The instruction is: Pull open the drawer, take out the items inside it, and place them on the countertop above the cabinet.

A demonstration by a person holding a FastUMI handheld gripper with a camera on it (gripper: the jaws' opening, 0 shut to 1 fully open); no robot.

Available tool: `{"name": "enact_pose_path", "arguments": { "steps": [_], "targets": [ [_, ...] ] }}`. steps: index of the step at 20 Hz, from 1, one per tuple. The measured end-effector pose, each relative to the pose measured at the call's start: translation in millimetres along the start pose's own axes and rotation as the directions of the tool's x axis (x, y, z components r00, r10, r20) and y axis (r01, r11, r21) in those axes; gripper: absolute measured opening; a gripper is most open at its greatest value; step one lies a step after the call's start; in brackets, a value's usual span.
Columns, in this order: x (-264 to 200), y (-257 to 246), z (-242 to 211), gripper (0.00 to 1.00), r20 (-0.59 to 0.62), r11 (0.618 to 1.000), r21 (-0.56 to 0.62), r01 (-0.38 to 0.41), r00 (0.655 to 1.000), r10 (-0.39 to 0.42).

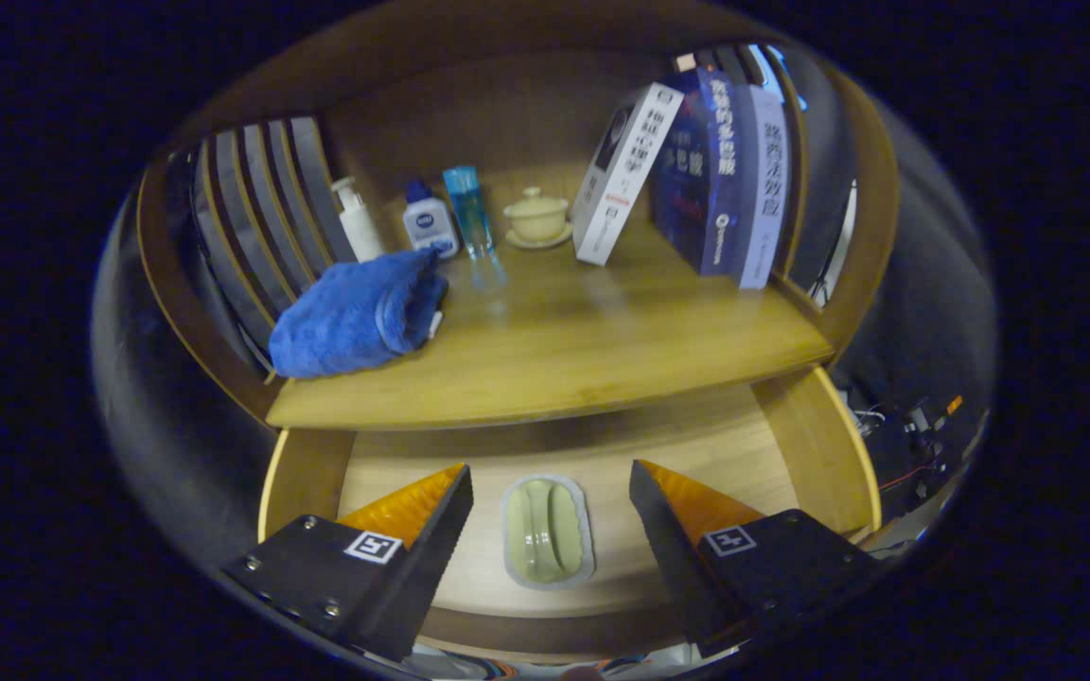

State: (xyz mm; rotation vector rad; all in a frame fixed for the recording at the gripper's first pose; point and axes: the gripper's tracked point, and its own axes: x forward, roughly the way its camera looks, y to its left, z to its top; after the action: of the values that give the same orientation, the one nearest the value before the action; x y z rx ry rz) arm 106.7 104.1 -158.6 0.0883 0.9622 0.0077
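Gripper view: the gripper (550, 515) fingers stand wide apart over the open drawer (796, 445); a pale green dish (547, 532), apparently untouched, lies between them.

The countertop (564, 359) hides the back of the open drawer (791, 445); the books' (725, 170) tops are cut off.

Wooden countertop (554, 350) above an open drawer (602, 454).
On the countertop: folded blue towel (356, 317), pump bottle (356, 219), white bottle (430, 225), blue bottle (467, 208), lidded cup (536, 216), leaning books (696, 161). In the drawer, between the spread gripper (550, 515) fingers, a green dish (547, 532).
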Motion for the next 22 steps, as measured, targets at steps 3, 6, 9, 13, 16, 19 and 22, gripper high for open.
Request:
{"name": "enact_pose_path", "arguments": {
  "steps": [3, 6, 9, 13, 16, 19, 22],
  "targets": [
    [22, 8, -16, 0.98, -0.073, 1.0, 0.024, -0.016, 0.997, 0.018],
    [34, 2, -34, 0.94, -0.128, 0.998, -0.056, 0.036, 0.991, -0.043],
    [42, 1, -58, 0.65, -0.17, 0.994, -0.099, 0.04, 0.984, -0.057],
    [48, -4, -79, 0.65, -0.176, 0.985, -0.167, 0.049, 0.981, -0.079],
    [52, -14, -67, 0.32, -0.087, 0.992, -0.096, 0.085, 0.992, -0.093],
    [39, -6, -72, 0.15, -0.099, 0.996, -0.08, 0.033, 0.994, -0.041],
    [26, -5, -67, 0.15, -0.044, 0.995, -0.103, 0.021, 0.999, -0.025]
  ]
}}
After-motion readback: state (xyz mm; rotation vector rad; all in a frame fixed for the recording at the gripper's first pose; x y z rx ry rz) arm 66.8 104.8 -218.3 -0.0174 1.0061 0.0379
